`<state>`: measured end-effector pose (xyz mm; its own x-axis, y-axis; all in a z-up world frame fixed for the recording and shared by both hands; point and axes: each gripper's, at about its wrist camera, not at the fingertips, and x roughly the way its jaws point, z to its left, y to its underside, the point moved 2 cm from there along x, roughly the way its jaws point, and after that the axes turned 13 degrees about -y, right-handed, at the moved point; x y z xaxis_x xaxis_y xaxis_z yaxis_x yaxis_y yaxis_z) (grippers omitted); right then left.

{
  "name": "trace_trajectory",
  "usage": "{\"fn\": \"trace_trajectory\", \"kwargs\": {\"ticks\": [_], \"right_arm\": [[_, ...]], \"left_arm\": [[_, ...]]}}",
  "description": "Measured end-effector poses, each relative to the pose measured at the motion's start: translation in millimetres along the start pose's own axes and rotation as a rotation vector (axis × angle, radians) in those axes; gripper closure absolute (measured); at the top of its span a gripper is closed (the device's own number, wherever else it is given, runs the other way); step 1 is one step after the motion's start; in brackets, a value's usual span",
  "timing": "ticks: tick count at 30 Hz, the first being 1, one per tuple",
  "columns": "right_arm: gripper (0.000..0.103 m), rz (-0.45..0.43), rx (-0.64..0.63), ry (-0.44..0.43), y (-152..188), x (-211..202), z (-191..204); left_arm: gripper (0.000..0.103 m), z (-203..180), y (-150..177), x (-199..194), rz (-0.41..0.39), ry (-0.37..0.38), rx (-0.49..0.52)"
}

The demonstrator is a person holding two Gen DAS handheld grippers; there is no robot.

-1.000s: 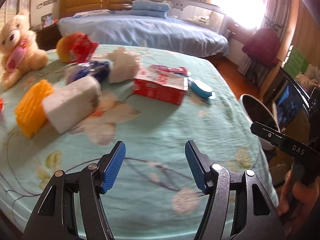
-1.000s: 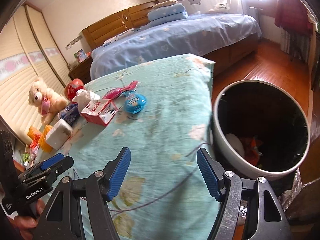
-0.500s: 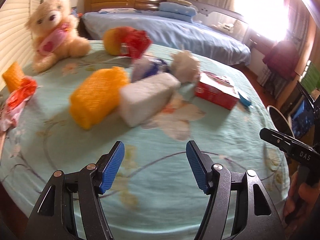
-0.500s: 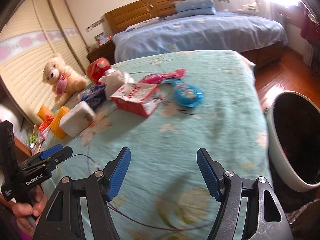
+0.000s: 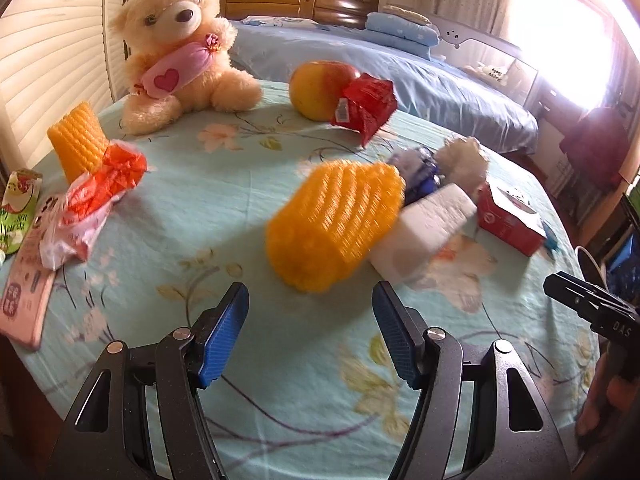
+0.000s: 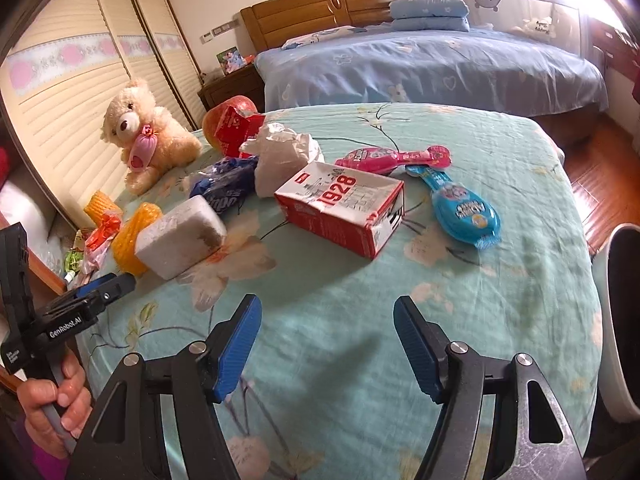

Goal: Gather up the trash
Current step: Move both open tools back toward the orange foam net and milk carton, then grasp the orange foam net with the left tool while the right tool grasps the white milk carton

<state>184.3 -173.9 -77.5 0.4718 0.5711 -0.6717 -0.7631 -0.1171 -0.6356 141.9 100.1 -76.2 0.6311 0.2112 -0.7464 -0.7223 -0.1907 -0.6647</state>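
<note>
Nearest the left gripper [image 5: 310, 334], fingers apart w/ nothing between, sits the yellow foam net [image 5: 334, 226] touching the white foam block [image 5: 424, 232] on the floral bed cover [image 5: 224, 208]; best approach: straddle the net alone, squeeze gently since it looks soft. Right gripper [image 6: 327, 346] hovers angled down, fingers also apart & empty, w/ the red carton [image 6: 340, 210] beyond and the bin rim [image 6: 612, 320] at far right. Further back: crumpled tissue [image 6: 280, 158], teddy [image 5: 180, 40].

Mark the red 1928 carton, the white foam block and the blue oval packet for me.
red 1928 carton [image 6: 340, 196], right wrist view, top face.
white foam block [image 6: 180, 236], right wrist view, top face.
blue oval packet [image 6: 466, 212], right wrist view, printed middle.
</note>
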Motion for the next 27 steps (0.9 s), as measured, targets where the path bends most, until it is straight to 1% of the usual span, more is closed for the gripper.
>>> {"fn": "trace_trajectory", "kwargs": {"ticks": [1,3,8,13,17,18,19,20,21,23,27], "right_arm": [[0.031,0.006,-0.004,0.001,-2,2,-2],[0.026,0.026,-0.020,-0.001,-8,9,-5],[0.025,0.046,-0.066,0.016,-26,23,-14],[0.024,0.054,-0.098,0.020,-42,37,-20],[0.024,0.062,-0.093,0.016,-47,46,-26],[0.025,0.060,-0.093,0.014,-48,46,-27],[0.026,0.058,-0.094,0.017,-47,46,-27],[0.034,0.055,-0.097,0.027,-47,45,-26],[0.048,0.053,-0.098,0.038,-47,45,-26],[0.048,0.052,-0.090,0.051,-45,42,-27],[0.049,0.037,-0.063,0.030,-38,32,-25]], "left_arm": [[0.037,1,-3,2,-0.001,0.002,0.004],[0.037,1,-8,6,0.002,0.012,0.016],[0.037,-3,-22,16,-0.002,0.025,0.050],[0.037,-10,-25,22,0.013,0.049,0.059],[0.040,-18,-24,19,-0.003,0.055,0.076],[0.042,-18,-23,19,-0.002,0.059,0.077],[0.051,-19,-22,18,0.001,0.071,0.076],[0.058,-20,-22,18,0.008,0.082,0.075],[0.059,-21,-20,17,0.016,0.095,0.072],[0.062,-23,-18,13,0.016,0.105,0.068],[0.064,-33,-12,0,0.006,0.132,0.079]]}}
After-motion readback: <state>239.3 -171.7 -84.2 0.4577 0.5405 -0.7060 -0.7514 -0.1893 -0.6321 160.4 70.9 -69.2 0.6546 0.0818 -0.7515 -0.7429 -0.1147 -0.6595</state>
